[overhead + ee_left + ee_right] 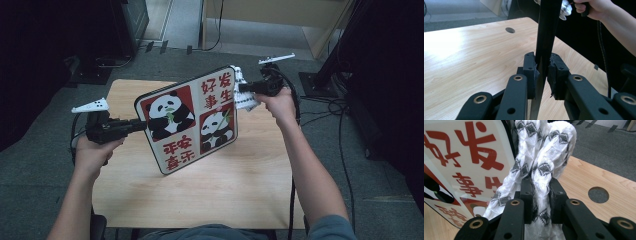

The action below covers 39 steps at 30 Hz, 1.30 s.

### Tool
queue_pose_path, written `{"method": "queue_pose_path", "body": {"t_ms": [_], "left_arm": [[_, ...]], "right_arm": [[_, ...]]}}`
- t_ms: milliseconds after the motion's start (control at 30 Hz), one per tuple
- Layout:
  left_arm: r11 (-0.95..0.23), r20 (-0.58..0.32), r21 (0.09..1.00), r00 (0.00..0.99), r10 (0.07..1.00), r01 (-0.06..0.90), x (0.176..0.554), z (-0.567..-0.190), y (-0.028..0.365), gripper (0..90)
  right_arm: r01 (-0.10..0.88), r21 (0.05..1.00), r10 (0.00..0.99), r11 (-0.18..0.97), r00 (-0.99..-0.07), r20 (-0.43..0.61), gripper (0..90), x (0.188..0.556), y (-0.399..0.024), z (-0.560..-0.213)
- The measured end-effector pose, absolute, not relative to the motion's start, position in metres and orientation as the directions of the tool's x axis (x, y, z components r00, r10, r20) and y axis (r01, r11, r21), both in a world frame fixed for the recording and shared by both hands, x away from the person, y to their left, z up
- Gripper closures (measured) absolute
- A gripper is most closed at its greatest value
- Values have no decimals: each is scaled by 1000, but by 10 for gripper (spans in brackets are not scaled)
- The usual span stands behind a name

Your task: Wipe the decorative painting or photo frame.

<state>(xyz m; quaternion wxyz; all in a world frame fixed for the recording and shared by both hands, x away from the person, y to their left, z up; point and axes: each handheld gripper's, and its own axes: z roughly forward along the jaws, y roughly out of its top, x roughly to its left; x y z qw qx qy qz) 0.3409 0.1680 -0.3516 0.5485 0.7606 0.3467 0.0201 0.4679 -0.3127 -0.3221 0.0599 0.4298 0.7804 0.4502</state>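
With the left gripper (134, 126) fingers clamped on the panda board's (187, 120) 9 o'clock edge above the worktop (250, 170) and the right gripper (243, 89) fingers pinching the white cloth (541, 157) at its 2 o'clock corner, wiping pressure could pivot the thin-edged board loose.

A light wooden bench (240, 185) sits in the centre of the high view, on a grey carpeted floor (30, 185). Its pale grain top is bare around the raised board. A round hole (598, 194) pierces the top at the right of the right gripper view.
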Motion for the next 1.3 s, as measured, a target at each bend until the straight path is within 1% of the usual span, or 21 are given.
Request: {"method": "queue_pose_path", "body": {"t_ms": [267,400,567,900,1300], "left_arm": [[-158,-350,848,758,551,506,341,-352,168,781],[-156,-355,846,756,550,510,342,-352,168,781],[-155,-358,845,757,546,512,342,-352,169,782],[-152,-358,846,755,549,512,342,-352,168,781],[-154,-356,846,756,549,510,342,-352,168,781]], "right_arm": [[621,740,729,259,-628,272,777,466,-313,-331],[627,733,725,263,-630,278,777,467,-315,-337],[614,741,726,271,-636,262,777,466,-314,-338],[611,752,719,248,-637,280,776,460,-321,-352],[637,733,719,239,-624,307,776,456,-323,-369]]}}
